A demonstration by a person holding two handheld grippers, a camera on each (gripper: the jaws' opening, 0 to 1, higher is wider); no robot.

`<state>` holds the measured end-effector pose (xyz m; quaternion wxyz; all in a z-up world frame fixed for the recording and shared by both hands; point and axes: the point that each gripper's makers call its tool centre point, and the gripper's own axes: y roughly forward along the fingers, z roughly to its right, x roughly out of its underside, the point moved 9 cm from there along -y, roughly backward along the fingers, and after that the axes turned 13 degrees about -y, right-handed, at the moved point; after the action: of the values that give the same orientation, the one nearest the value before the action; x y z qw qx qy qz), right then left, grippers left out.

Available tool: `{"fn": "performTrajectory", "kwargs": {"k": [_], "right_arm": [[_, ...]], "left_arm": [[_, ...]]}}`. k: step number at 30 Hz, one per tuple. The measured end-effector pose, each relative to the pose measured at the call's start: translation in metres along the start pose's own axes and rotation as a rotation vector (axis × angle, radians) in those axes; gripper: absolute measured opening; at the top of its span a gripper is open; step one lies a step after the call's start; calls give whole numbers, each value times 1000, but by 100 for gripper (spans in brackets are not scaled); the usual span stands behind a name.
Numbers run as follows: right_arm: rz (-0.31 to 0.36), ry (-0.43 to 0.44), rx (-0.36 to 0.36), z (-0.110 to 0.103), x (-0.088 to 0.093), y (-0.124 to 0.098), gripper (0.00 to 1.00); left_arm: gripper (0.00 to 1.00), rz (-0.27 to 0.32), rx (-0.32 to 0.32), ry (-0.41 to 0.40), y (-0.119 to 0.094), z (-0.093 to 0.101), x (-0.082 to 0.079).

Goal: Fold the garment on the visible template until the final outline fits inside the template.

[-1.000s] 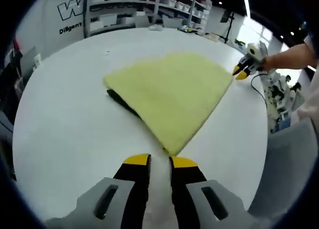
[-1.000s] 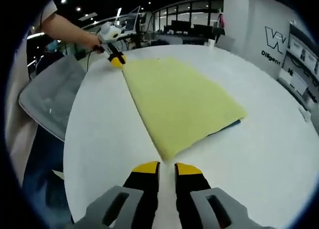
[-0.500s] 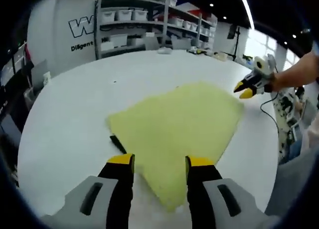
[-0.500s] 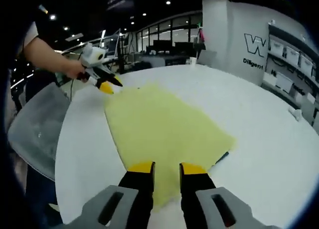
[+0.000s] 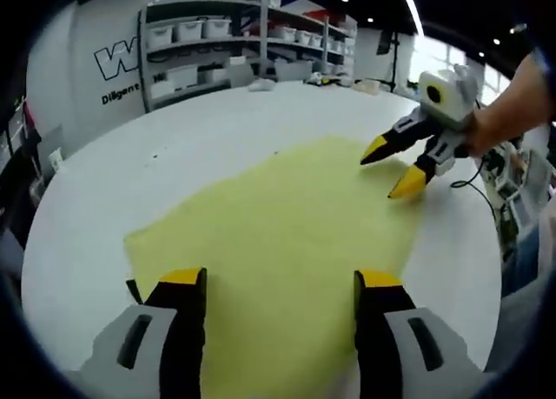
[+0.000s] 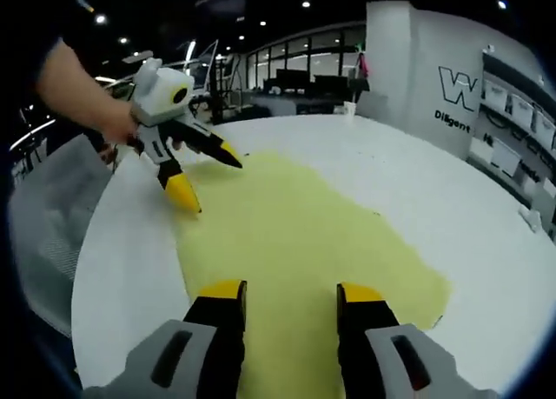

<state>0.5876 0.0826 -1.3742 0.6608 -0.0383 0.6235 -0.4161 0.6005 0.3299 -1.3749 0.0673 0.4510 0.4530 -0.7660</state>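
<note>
I'm working in what looks like a lab or workshop hall. Metal shelves [image 5: 234, 43] along the far wall carry rows of pale storage bins [image 5: 187, 29], beside a white wall with a big logo [image 5: 117, 60] and lettering. The work surface is a large round white table [image 5: 217, 129]. In the right gripper view I see dark glazed partitions [image 6: 295, 69], ceiling spotlights [image 6: 306, 4] and a grey chair [image 6: 43, 234] at the table's edge.

Round white table [image 5: 217, 129]; yellow garment [image 5: 278, 234] spread flat, dark template edge [image 5: 132, 289] beneath.
</note>
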Motion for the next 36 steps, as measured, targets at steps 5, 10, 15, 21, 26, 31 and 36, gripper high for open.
{"fn": "performTrajectory", "kwargs": {"k": [5, 10, 15, 21, 26, 31, 36], "right_arm": [[10, -54, -33, -12, 0, 9, 48], [31, -7, -11, -14, 13, 8, 54], [43, -10, 4, -12, 23, 0, 56], [41, -15, 12, -10, 29, -9, 62], [32, 34, 41, -4, 42, -22, 68], [27, 42, 56, -4, 51, -36, 65], [13, 52, 69, -3, 59, -47, 66]], "left_arm": [[74, -32, -14, 52, 4, 2, 9], [82, -11, -29, 34, 2, -5, 11], [91, 18, -43, -26, -7, -14, 24], [98, 53, -65, -51, -20, -26, 36], [99, 59, -70, -54, -28, -33, 40], [99, 53, -81, -86, -38, -40, 46], [99, 52, -86, -88, -43, -43, 46]]}}
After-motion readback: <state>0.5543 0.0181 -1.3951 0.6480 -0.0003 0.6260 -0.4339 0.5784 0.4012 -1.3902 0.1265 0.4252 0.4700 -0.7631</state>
